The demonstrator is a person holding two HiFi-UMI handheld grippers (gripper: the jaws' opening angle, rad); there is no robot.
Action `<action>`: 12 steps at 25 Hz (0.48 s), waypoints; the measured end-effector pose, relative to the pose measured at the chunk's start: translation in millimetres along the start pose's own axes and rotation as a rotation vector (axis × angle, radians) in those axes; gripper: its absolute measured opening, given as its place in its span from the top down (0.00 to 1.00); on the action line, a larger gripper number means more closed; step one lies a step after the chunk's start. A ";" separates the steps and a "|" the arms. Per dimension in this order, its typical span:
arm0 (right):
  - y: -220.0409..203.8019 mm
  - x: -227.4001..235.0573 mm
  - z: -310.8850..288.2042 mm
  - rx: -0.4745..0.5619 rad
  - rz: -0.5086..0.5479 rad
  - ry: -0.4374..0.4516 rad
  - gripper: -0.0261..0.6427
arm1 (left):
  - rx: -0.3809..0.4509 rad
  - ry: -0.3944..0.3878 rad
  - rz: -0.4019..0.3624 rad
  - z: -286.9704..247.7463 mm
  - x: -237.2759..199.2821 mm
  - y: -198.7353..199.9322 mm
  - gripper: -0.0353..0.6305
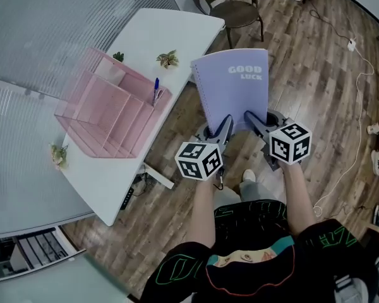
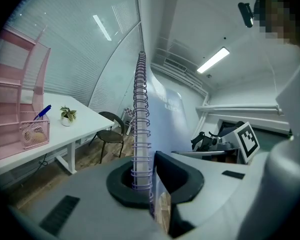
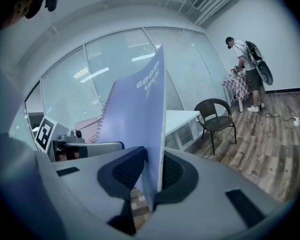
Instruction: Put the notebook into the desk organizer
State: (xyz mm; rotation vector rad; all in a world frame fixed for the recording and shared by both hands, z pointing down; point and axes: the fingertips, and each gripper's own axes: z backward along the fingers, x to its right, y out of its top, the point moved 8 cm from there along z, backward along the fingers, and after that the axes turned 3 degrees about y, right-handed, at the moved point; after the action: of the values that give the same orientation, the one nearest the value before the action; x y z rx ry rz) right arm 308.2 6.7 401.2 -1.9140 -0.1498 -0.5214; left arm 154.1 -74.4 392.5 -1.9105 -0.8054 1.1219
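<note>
A lilac spiral-bound notebook (image 1: 234,87) hangs in the air over the wooden floor, right of the white desk (image 1: 167,33), held by its near edge. My left gripper (image 1: 224,128) is shut on its spiral-bound side (image 2: 141,134). My right gripper (image 1: 251,120) is shut on the cover's other side (image 3: 140,119). The pink wire desk organizer (image 1: 110,106) stands on the desk, to the left of the notebook, with a blue pen (image 1: 156,87) in its small front basket (image 2: 34,133).
Two small potted plants (image 1: 168,59) (image 1: 59,153) sit on the desk. A dark chair (image 1: 230,5) stands past the desk's far end. A cable (image 1: 357,115) trails over the floor at right. A person (image 3: 247,69) stands at a far table.
</note>
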 end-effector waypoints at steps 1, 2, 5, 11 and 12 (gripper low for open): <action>-1.9 0.2 -3.7 -0.008 -0.002 0.006 0.87 | -0.003 0.008 0.007 0.3 -3.3 -1.8 0.89; -3.9 0.4 -6.7 -0.016 -0.004 0.009 0.87 | -0.006 0.013 0.015 0.3 -6.4 -3.7 0.88; -5.5 4.2 -14.5 -0.033 -0.008 0.008 0.87 | -0.005 0.014 0.041 -3.3 -14.2 -7.2 0.89; -12.7 1.6 -33.7 -0.099 -0.005 0.019 0.87 | -0.005 0.031 0.122 0.4 -34.0 -19.5 0.89; -15.1 -1.2 -39.9 -0.114 -0.002 0.027 0.87 | -0.003 0.042 0.135 4.0 -39.6 -22.3 0.89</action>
State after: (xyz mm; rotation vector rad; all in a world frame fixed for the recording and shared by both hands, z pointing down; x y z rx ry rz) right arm 290.6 -23.3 425.9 -2.0166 -0.1071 -0.5672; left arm 131.0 -93.9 426.7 -2.0090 -0.6642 1.1577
